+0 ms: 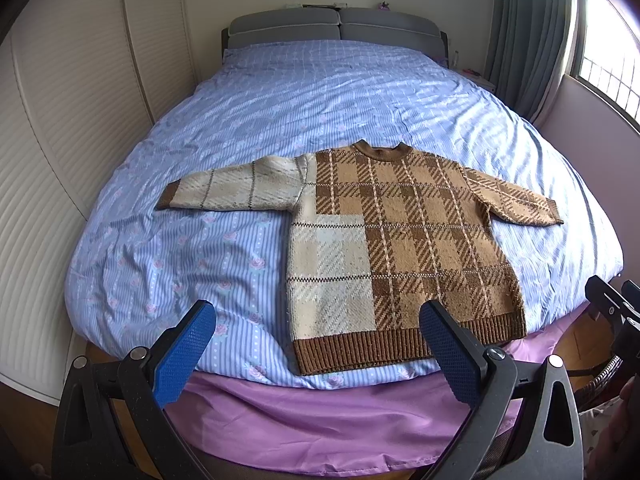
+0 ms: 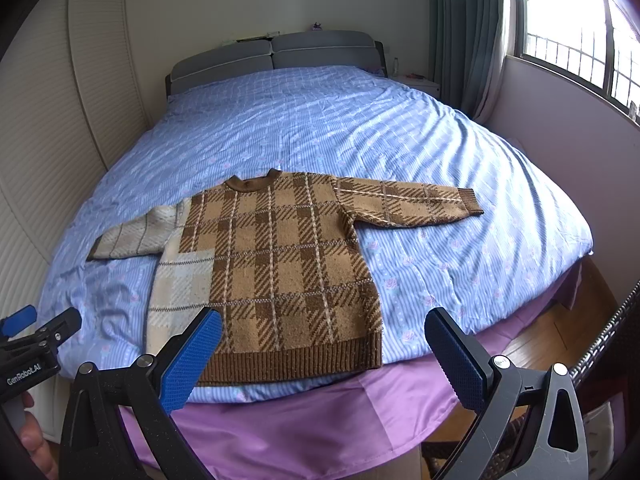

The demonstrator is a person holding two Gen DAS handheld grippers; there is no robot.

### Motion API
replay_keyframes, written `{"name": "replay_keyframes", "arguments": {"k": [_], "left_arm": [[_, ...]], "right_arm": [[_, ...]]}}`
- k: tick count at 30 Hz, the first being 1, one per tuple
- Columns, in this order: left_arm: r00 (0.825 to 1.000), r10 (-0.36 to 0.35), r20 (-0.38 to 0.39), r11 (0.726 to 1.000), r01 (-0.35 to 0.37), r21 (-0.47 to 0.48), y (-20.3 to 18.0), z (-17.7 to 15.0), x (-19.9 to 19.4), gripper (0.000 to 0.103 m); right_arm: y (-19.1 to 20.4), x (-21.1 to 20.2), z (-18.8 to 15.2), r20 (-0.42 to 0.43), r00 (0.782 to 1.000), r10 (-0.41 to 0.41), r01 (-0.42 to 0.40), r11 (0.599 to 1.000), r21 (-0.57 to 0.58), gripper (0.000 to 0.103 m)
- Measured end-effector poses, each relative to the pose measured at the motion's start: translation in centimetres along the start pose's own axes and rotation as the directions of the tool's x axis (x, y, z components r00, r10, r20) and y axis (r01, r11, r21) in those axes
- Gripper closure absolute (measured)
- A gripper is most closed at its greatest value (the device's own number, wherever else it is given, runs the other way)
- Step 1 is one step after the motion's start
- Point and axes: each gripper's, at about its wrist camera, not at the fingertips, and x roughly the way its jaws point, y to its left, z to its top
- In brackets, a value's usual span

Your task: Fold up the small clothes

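Note:
A small brown and cream plaid sweater (image 1: 400, 240) (image 2: 276, 264) lies flat and face up on the bed, both sleeves spread out sideways, its ribbed hem at the near edge. My left gripper (image 1: 318, 356) hangs open in front of the hem, holding nothing, its blue pads (image 1: 184, 356) wide apart. My right gripper (image 2: 324, 360) is also open and empty, just short of the hem's right half. The left gripper (image 2: 36, 328) shows at the left edge of the right wrist view; the right gripper (image 1: 612, 300) shows at the right edge of the left wrist view.
The blue striped floral quilt (image 1: 320, 92) covers the bed, with a purple sheet (image 1: 320, 412) hanging below its near edge. A grey headboard (image 1: 336, 28) stands at the far end. White cupboard doors (image 1: 72, 120) flank the left; a window (image 2: 580, 32) and curtain are on the right.

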Motion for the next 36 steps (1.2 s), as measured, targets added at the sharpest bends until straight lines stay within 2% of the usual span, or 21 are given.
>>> {"name": "replay_keyframes", "arguments": {"k": [36], "left_arm": [[1.000, 0.001, 0.001, 1.000, -0.001, -0.001, 0.07, -0.05, 0.03, 0.000]], "right_arm": [[0.39, 0.04, -0.19, 0.006, 1.000, 0.002, -0.002, 1.000, -0.008, 0.001]]}}
